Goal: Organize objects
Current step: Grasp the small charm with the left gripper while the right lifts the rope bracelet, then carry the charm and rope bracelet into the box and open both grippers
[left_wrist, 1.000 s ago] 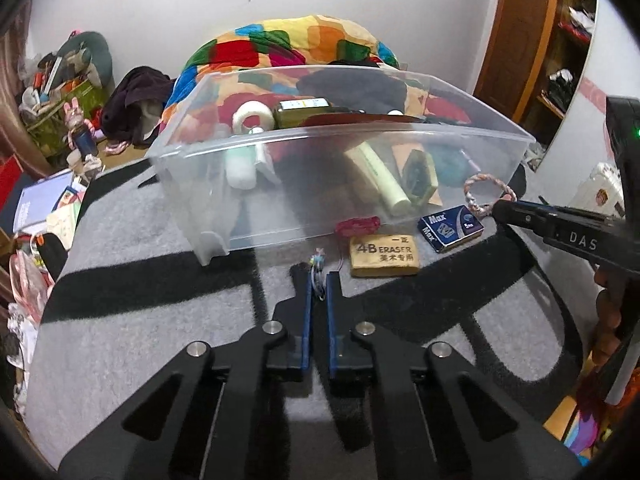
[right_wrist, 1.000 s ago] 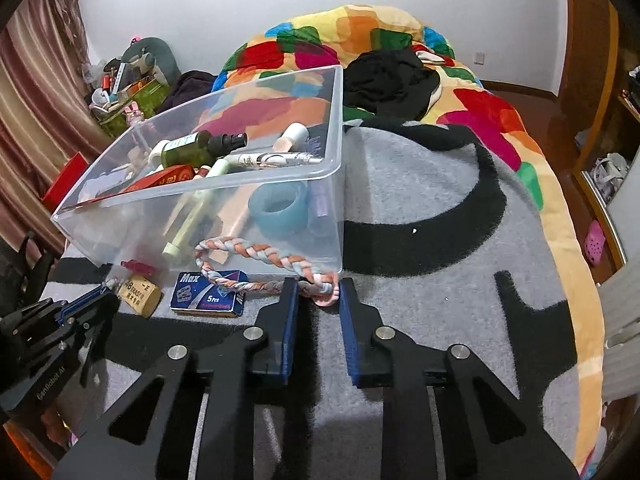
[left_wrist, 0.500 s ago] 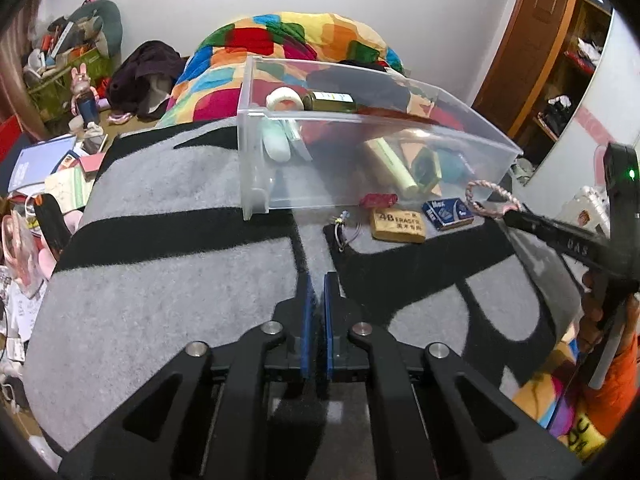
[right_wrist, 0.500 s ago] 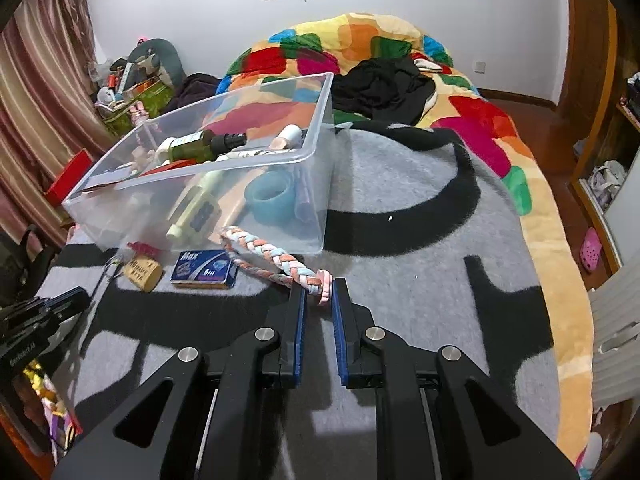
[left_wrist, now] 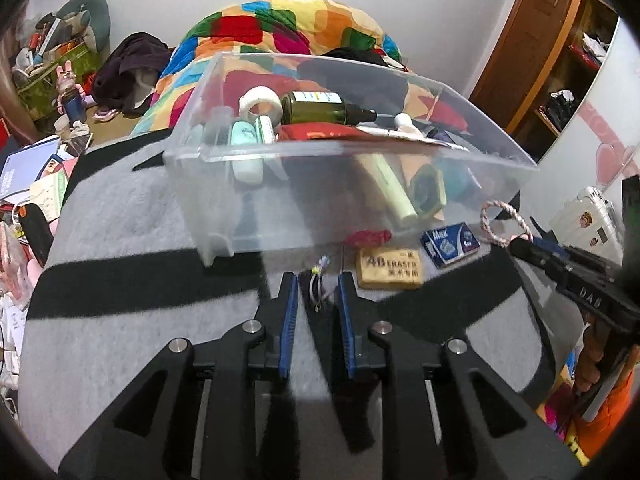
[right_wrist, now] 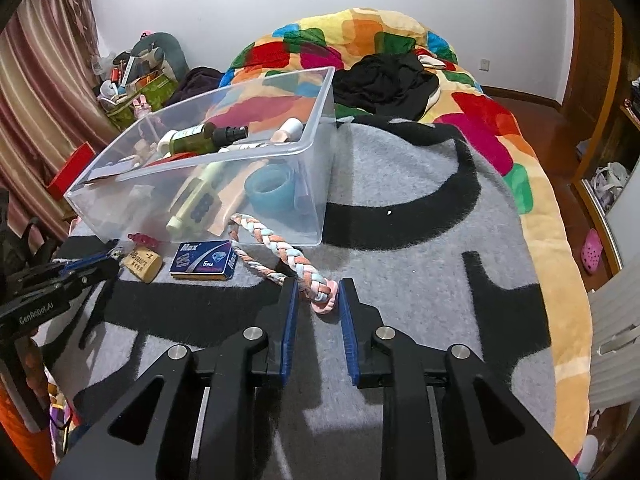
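Note:
A clear plastic bin (left_wrist: 360, 153) (right_wrist: 316, 148) of bottles and tubes stands on the grey and black blanket. In front of it lie a red clip (left_wrist: 368, 237), a tan eraser (left_wrist: 390, 268) (right_wrist: 143, 265) and a blue Max box (left_wrist: 450, 244) (right_wrist: 204, 265). My left gripper (left_wrist: 317, 285) (right_wrist: 108, 261) is opening, and a small bundle of hair ties (left_wrist: 316, 286) lies loose on the blanket between its pads. My right gripper (right_wrist: 318, 289) (left_wrist: 516, 242) is opening too. The knotted end of a braided pink, orange and blue rope (right_wrist: 320, 294) (left_wrist: 502, 216) rests between its pads.
A colourful quilt (right_wrist: 480, 120) with a black garment (right_wrist: 384, 80) covers the bed beyond the bin. Books and clutter (left_wrist: 36, 168) crowd the floor at the left. A hand (left_wrist: 588, 364) holds the right gripper. Bare blanket stretches right of the bin.
The left gripper let go of the hair ties, drew back, then came forward with its jaws parted around them. The right gripper's jaws parted from the rope end.

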A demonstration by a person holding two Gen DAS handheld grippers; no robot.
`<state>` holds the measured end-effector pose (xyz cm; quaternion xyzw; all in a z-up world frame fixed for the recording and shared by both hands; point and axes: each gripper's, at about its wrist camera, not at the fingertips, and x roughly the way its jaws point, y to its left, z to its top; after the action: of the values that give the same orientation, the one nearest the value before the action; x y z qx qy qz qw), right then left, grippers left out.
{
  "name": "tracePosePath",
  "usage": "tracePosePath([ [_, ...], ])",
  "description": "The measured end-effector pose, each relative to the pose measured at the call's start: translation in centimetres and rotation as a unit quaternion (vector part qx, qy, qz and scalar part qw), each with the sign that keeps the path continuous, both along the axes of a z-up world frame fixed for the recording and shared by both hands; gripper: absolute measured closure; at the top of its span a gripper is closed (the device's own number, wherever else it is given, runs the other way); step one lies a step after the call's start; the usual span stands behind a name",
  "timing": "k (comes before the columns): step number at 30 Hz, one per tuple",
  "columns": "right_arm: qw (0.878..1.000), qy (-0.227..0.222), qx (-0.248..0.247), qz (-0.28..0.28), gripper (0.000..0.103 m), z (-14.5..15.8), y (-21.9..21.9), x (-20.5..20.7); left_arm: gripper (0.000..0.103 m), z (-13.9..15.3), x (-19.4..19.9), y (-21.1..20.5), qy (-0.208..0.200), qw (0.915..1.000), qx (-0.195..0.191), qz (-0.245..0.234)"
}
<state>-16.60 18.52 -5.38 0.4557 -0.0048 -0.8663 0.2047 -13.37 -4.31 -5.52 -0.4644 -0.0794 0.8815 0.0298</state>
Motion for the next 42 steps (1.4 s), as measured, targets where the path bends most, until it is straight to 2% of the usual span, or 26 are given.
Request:
tracePosePath([
  [3, 1.000, 0.004, -0.002, -0.003, 0.085, -0.1, -0.2, -0.1, 0.086, -0.3, -0.4, 0.1, 0.001, 1.0000, -0.004, 0.003],
  [8, 1.000, 0.019, 0.002, -0.006, 0.091, 0.1, -0.1, 0.2, 0.099, -0.3, 0.3, -0.2, 0.015, 0.9998, -0.001, 0.014],
  [16, 0.999, 0.045, -0.019, -0.011, 0.092, 2.2, 0.6, 1.2, 0.100, 2.0, 3.5, -1.4, 0.054, 0.9979, 0.012, 0.034],
  [23, 0.997, 0.067, -0.036, 0.002, 0.092, 4.3, 0.4, 2.2, 0.100, 4.8, 5.2, -1.1, 0.093, 0.9954, 0.000, 0.023],
  [25, 0.997, 0.070, -0.036, 0.008, 0.092, 4.7, 0.1, 2.6, 0.099, 4.7, 4.9, -0.9, 0.086, 0.9962, -0.004, 0.013],
  [29, 0.997, 0.074, -0.034, 0.016, 0.092, 4.9, -0.1, 3.0, 0.083, 2.6, 3.1, -0.7, 0.044, 0.9988, -0.022, 0.004],
  [32, 0.996, 0.075, -0.035, 0.018, 0.091, 5.1, -0.2, 3.0, 0.079, 0.7, 1.5, -0.9, 0.011, 0.9996, -0.027, 0.003],
  [34, 0.996, 0.074, -0.036, 0.019, 0.092, 5.1, -0.2, 2.9, 0.079, -0.2, 0.5, -0.9, -0.004, 0.9996, -0.028, 0.002],
  [36, 0.996, 0.075, -0.035, 0.019, 0.091, 5.2, -0.1, 2.9, 0.079, -0.4, 0.0, -0.3, 0.006, 0.9988, -0.047, -0.007],
  [37, 0.996, 0.076, -0.035, 0.019, 0.091, 5.2, -0.1, 2.9, 0.084, -0.5, 0.0, 0.0, 0.006, 0.9985, -0.054, -0.011],
  [38, 0.996, 0.077, -0.036, 0.019, 0.091, 5.3, -0.1, 2.8, 0.095, -0.6, 0.0, 0.4, 0.011, 0.9979, -0.061, -0.016],
  [39, 0.996, 0.079, -0.038, 0.018, 0.091, 5.5, -0.1, 2.8, 0.099, -0.6, 0.2, 0.8, 0.014, 0.9973, -0.068, -0.022],
  [42, 0.995, 0.088, -0.044, 0.017, 0.091, 6.3, -0.1, 2.5, 0.100, -0.6, 1.0, 1.3, 0.022, 0.9964, -0.079, -0.022],
])
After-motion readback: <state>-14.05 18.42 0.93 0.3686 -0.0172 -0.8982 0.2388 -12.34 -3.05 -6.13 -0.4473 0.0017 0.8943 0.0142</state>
